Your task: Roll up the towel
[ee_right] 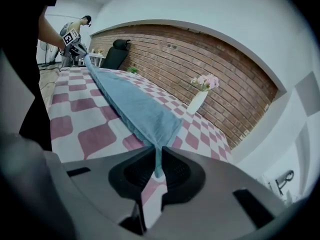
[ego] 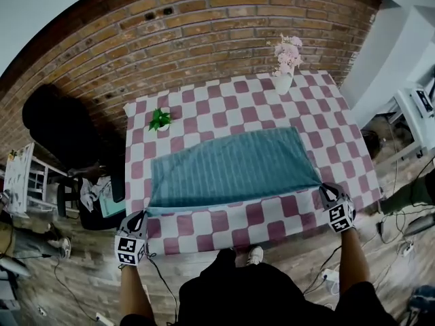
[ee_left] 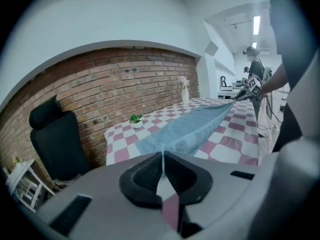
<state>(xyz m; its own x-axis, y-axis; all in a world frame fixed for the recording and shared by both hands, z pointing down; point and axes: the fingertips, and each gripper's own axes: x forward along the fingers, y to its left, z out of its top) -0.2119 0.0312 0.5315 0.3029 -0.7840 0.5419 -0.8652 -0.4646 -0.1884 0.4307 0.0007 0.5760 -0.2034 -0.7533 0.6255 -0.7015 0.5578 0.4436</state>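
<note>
A blue-green towel (ego: 234,167) lies spread on the red-and-white checked table (ego: 224,233), its near edge stretched between my two grippers. My left gripper (ego: 143,214) is shut on the towel's near left corner. My right gripper (ego: 325,189) is shut on the near right corner. In the left gripper view the towel (ee_left: 192,126) runs from the jaws to the far gripper. The right gripper view shows the towel (ee_right: 135,109) pinched between the pads, its corner hanging down between them.
A small green plant in a white pot (ego: 160,119) stands at the back left of the table. A white vase with pink flowers (ego: 285,63) stands at the back right. A black office chair (ego: 58,128) is left of the table, by the brick wall.
</note>
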